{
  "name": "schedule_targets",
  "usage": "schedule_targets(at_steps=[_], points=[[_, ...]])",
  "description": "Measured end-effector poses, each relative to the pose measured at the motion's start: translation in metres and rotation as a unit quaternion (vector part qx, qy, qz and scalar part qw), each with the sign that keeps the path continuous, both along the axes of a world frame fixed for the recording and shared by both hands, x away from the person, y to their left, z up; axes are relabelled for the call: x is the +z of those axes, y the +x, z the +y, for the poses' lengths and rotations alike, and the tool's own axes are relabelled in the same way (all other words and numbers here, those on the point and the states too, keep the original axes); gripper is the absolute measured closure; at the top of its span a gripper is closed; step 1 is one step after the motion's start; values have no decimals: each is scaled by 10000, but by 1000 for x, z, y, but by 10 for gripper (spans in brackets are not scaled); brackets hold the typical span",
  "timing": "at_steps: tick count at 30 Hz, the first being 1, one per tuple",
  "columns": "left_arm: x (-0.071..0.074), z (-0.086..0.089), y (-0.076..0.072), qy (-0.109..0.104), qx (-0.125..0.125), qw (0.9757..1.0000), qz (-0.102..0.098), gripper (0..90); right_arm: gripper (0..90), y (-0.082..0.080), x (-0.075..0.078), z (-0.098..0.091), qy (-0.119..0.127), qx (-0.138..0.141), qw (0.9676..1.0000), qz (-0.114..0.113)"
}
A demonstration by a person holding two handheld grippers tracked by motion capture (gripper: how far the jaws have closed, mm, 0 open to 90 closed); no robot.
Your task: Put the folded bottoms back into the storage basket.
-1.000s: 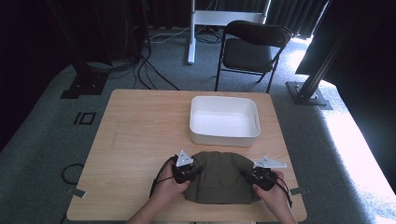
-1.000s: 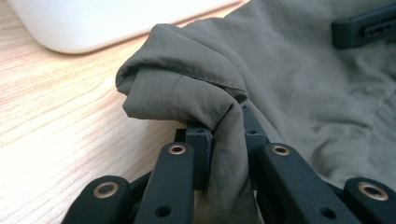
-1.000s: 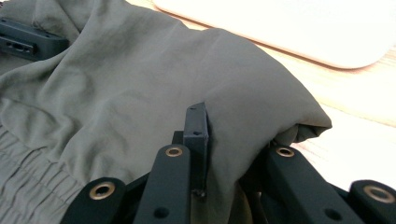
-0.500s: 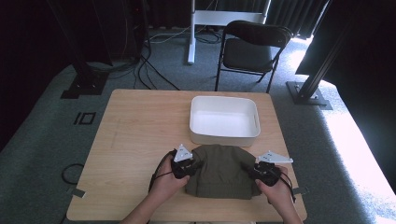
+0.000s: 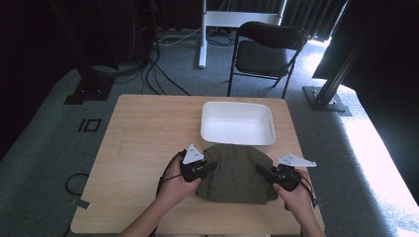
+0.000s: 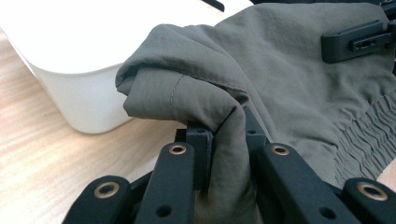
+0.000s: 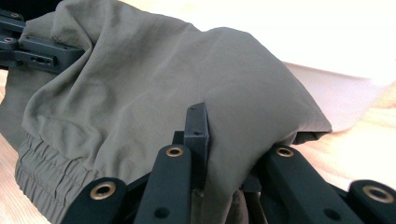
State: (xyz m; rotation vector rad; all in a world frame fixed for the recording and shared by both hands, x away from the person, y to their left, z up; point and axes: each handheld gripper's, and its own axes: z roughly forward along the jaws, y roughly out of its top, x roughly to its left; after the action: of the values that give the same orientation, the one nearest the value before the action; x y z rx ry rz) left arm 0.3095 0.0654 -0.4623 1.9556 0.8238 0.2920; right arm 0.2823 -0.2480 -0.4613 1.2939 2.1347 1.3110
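Hand-held gripper (image 5: 206, 167), garment (image 5: 236, 174), bare tub (image 5: 237, 139)

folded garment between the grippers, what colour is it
Plain olive green garment, no pattern; it shows best in the left gripper view.

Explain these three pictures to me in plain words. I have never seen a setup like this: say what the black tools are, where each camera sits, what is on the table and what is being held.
There is no machine arm here. A person sits at a wooden table and holds a hand tool with two black jaws in each hand: the left gripper and the right gripper.

The wide picture comes from a fixed camera above the person, looking forward and down. The two close-ups come from small cameras that ride on each gripper and look along its jaws.

On the table lie a folded olive-green garment with an elastic band and, just behind it, a white bin, empty. A black folding chair stands beyond the table.

Each gripper is shut on one side of the garment, the cloth bunched between its jaws.
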Motion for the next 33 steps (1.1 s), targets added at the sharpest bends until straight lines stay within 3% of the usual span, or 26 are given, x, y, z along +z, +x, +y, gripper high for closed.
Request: schedule_targets(at_steps=[18,27,33], points=[[37,-2,18,-123,10,9994,-314,817,780,14,38,-1,172,-66,9993,-328],[59,-5,33,-195,-19,9986,-486,817,780,28,56,-5,315,-159,9984,-432],[67,-9,43,-247,-17,9980,-582,817,780,38,69,-5,322,-194,9980,-501]])
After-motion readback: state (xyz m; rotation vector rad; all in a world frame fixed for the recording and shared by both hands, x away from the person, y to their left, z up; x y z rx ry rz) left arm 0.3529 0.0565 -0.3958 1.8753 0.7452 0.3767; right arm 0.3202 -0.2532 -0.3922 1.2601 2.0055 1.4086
